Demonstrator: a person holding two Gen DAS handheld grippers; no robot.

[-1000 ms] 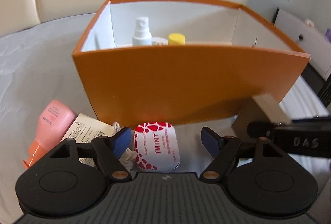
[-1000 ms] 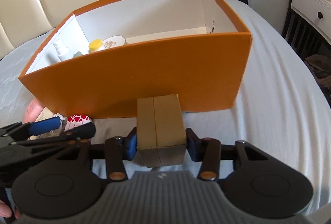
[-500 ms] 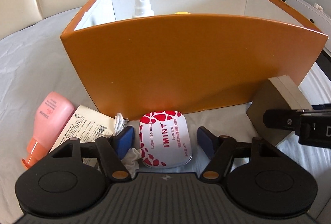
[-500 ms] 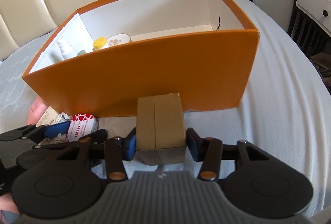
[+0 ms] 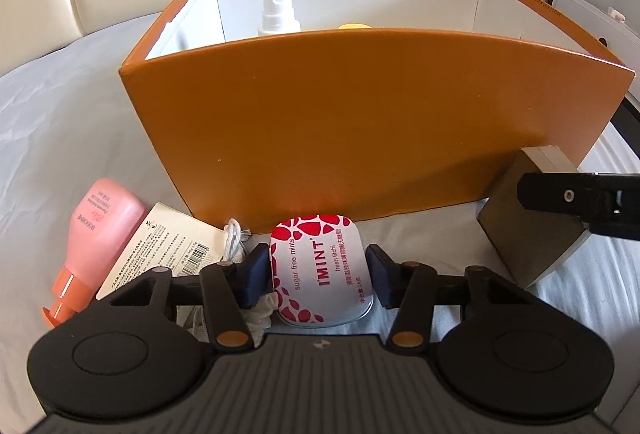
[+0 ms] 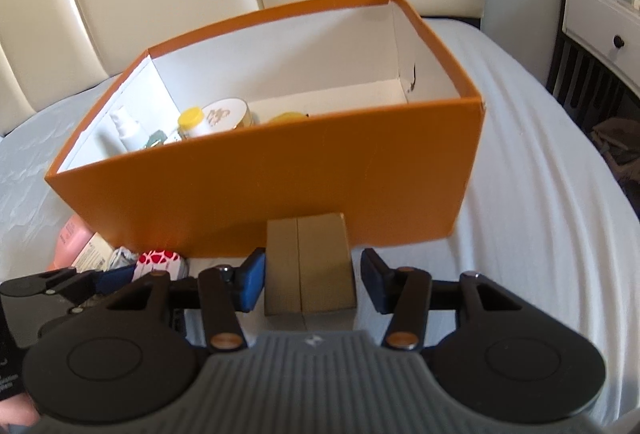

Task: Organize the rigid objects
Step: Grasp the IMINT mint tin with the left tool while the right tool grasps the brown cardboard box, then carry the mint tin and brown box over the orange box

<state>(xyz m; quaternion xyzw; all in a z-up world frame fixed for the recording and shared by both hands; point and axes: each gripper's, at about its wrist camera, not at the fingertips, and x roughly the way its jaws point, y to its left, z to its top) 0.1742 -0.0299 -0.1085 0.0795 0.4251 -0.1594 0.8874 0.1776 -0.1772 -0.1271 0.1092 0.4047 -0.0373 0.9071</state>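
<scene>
White bedsheet (image 6: 540,161), cream headboard behind. We have the left gripper (image 5: 317,276) straddling the mint tin (image 5: 321,272), pads at its sides, contact unclear. The right gripper (image 6: 310,280) is spread about the tan box (image 6: 310,266), a gap at its right pad. Both lie just before the orange bin (image 6: 280,185)'s near wall, long axes pointing at it; we judge lifting over the rim comes next.
</scene>
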